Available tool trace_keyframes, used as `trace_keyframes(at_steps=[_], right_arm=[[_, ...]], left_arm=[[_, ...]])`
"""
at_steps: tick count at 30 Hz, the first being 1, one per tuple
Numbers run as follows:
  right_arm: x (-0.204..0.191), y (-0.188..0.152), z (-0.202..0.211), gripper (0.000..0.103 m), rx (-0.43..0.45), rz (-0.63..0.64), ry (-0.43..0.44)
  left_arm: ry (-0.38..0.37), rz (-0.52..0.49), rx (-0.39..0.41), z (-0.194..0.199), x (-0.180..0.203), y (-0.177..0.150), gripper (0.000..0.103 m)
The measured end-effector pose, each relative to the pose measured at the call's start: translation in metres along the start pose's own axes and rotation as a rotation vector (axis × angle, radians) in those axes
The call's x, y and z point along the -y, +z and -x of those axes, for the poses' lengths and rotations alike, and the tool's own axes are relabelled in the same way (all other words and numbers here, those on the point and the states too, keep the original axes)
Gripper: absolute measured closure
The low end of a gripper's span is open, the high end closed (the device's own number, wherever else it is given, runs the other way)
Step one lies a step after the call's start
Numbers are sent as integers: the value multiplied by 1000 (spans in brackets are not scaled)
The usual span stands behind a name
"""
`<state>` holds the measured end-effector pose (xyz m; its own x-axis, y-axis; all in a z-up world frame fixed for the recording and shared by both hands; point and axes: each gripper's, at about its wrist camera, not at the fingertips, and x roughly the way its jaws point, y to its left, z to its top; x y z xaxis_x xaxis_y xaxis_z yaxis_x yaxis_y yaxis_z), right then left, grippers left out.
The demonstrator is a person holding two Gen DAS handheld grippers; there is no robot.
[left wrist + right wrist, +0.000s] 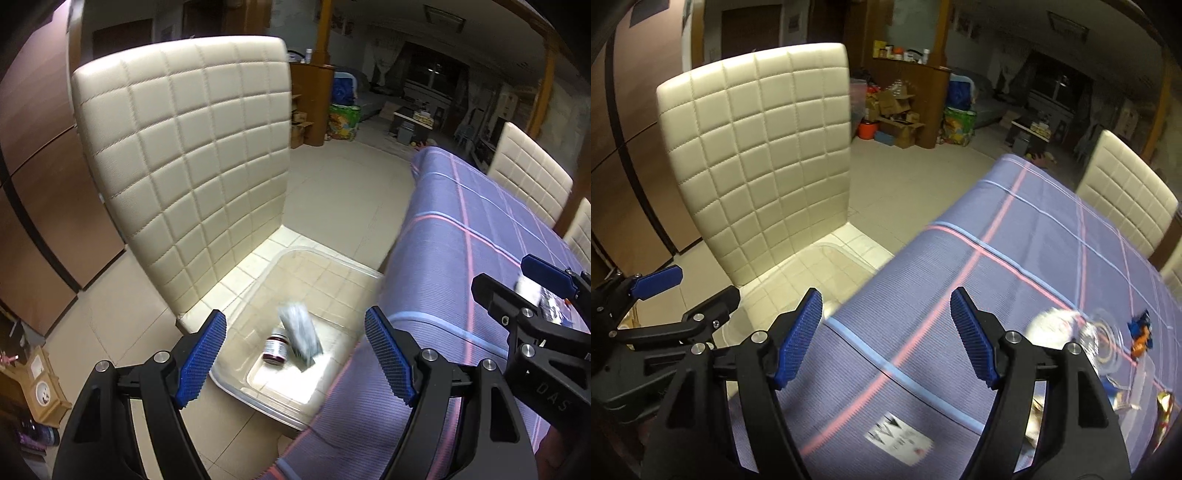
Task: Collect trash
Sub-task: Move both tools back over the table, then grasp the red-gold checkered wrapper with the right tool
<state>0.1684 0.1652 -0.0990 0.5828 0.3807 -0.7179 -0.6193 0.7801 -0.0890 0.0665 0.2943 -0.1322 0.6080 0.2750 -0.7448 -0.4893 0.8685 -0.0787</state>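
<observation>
The left gripper [295, 354] hangs above a clear plastic bin [334, 266] that stands on the seat of a cream quilted chair [181, 155], just beside the edge of the worktop [461, 236] with its purple striped cloth. Its jaws stand wide apart and nothing is between them. Inside the bin lie a small dark jar [275, 349] and a grey, blurred packet [301, 334]; the packet looks to be falling or just landed, I cannot tell which.

The right gripper [886, 338] is over the worktop, near its edge next to the bin. Its jaws are also apart and empty.

The trash that remains lies on the worktop to the right of this gripper: a crumpled clear wrapper [1071, 332], a small blue and orange wrapper [1141, 332], a gold wrapper [1165, 410] at the picture's edge, and a flat white card [899, 439] close below the jaws.

I judge that the right gripper is the nearer one to all these pieces, while the left one is nearer to the bin. The card lies flat, with its long side running across the gripper's line, so it would likely be hard to pinch.
</observation>
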Motion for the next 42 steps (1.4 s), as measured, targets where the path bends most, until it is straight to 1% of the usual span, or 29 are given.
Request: trace_keyframes(at_steps=[4, 10, 14, 17, 19, 21, 24, 28, 31, 34, 36, 39, 42], right_arm=[[26, -15, 14, 31, -7, -56, -38], [80, -47, 45, 31, -11, -163, -115], [118, -73, 75, 31, 5, -247, -179], [148, -97, 101, 31, 20, -313, -230], [168, -116, 120, 31, 32, -350, -286], [189, -133, 135, 31, 40, -383, -328], [217, -156, 150, 31, 38, -443, -358], [254, -184, 159, 31, 17, -496, -392], [275, -199, 160, 29, 5, -520, -402], [294, -211, 159, 23, -5, -545, -407], [304, -218, 158, 22, -15, -563, -418], [320, -225, 151, 20, -41, -595, -407], [332, -230, 144, 17, -59, -622, -377]], left_arm=[[-36, -42, -1, 8, 23, -5, 27], [-132, -137, -1, 29, 77, -17, 27], [-205, -218, 12, 51, 123, -30, 27], [-266, -282, 8, 65, 160, -41, 27], [-308, -321, -2, 72, 184, -49, 27], [-322, -352, -8, 77, 205, -55, 27], [-338, -382, -19, 81, 232, -62, 27], [-373, -413, -57, 84, 269, -72, 27], [-372, -439, -61, 86, 290, -79, 27], [-375, -463, -64, 89, 311, -86, 27], [-370, -479, -63, 90, 322, -89, 27], [-360, -492, -58, 90, 335, -89, 27], [-354, -497, -56, 89, 345, -90, 27]])
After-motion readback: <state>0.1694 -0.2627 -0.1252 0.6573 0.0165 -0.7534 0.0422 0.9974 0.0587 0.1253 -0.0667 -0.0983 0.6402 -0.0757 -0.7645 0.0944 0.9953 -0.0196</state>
